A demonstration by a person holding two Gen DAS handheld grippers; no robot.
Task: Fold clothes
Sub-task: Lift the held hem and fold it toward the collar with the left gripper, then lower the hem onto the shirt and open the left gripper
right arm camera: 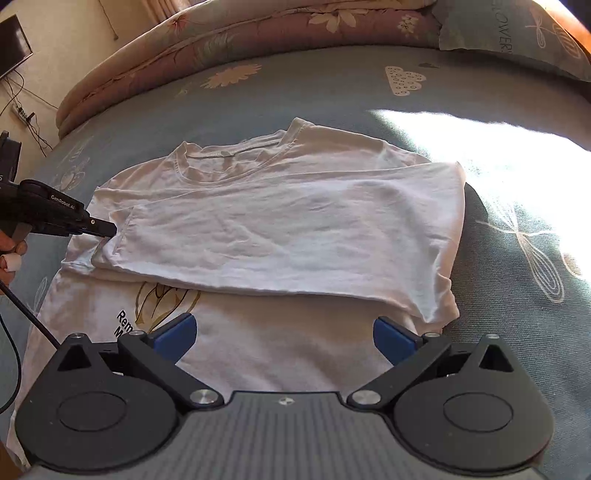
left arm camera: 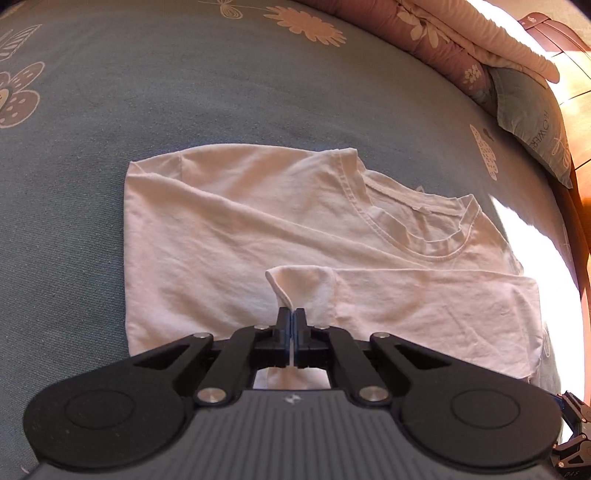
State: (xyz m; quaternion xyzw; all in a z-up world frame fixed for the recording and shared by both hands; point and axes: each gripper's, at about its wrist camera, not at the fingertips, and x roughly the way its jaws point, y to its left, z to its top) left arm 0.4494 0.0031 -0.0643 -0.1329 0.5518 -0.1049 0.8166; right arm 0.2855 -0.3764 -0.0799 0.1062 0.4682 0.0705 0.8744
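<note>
White T-shirt [right arm camera: 288, 206], partly folded, is spread mid-frame on a blue-grey flowered bedsheet [right arm camera: 517, 295]; its sleeve is pinched by the left gripper [left arm camera: 291, 314], while the right gripper [right arm camera: 284, 336] is held with fingers [right arm camera: 177, 334] apart. A quilt [right arm camera: 221, 33] is piled at upper frame.

"genrobot.ai" on left gripper [right arm camera: 107, 229], "flower" on pillow [right arm camera: 517, 37]

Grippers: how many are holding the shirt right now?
1. The left gripper is shut on a fold of the shirt; the right gripper hangs open above it.
</note>
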